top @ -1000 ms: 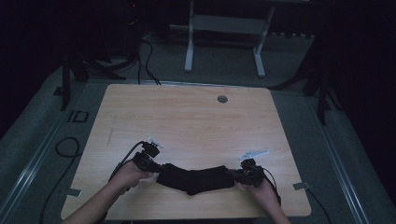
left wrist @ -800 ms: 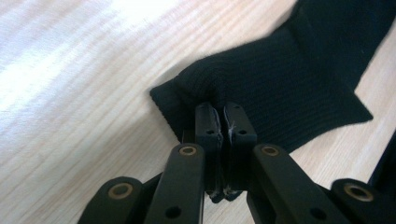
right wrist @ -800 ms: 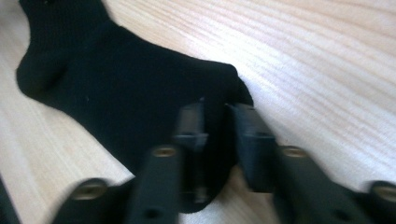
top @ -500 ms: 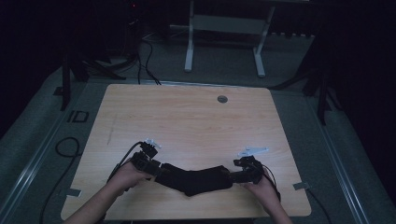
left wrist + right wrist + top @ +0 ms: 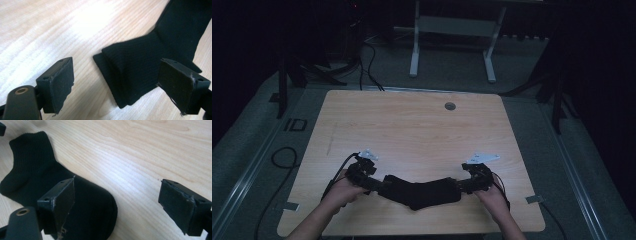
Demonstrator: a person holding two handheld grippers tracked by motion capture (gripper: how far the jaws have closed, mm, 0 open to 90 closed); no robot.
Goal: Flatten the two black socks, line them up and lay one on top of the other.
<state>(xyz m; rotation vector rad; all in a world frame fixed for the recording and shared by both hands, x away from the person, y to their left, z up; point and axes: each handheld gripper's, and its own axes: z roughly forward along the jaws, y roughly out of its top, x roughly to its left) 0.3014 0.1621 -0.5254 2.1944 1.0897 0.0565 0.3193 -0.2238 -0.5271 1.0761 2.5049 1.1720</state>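
A black sock point(image 5: 419, 191) lies flat near the table's front edge, bent at the heel. My left gripper point(image 5: 373, 184) is at the sock's cuff end, and my right gripper point(image 5: 462, 183) is at its toe end. In the left gripper view the jaws of the gripper point(image 5: 125, 87) stand wide apart, with the folded ribbed cuff point(image 5: 135, 67) lying between them, untouched. In the right gripper view the gripper point(image 5: 120, 205) is open too; the rounded toe point(image 5: 97, 205) lies by the left jaw, bare wood under the right one.
The wooden table point(image 5: 412, 130) has a round grommet point(image 5: 450, 106) at its far middle. Cables trail off the left side onto the grey floor. A white desk frame point(image 5: 452, 30) stands beyond the table.
Both grippers have let go of the sock and backed slightly outward; the sock now rests flat on the wood.
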